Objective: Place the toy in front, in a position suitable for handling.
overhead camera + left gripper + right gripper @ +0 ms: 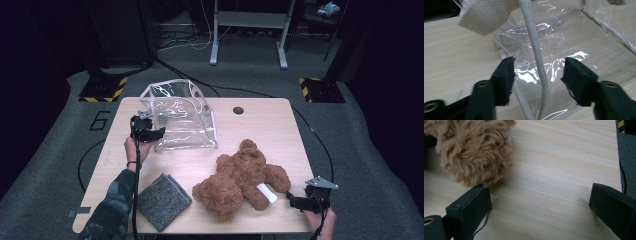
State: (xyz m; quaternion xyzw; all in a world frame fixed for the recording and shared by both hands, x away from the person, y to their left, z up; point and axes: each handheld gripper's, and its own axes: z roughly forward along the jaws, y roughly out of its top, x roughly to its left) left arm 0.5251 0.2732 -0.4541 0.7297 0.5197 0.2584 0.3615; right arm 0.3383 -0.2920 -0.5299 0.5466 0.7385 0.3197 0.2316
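Risk: thin white strap (536, 47) slipping past pads as I'm pinching, or clear bag (180, 117) dragging and crumpling. Left tongs (161, 132) sitting half-wide, strap between jaws, not gripped yet; bag lying at table's (270, 125) far left. Left hand (134, 149) reaching level. Right tongs (540, 200) gaping wide, empty, resting near teddy bear (240, 180).

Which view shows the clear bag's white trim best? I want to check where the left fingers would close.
The left gripper view: the white trim of the clear bag runs between the left gripper, pads not touching. The high view shows the whole bag, trim too small. The right gripper view faces the teddy bear.
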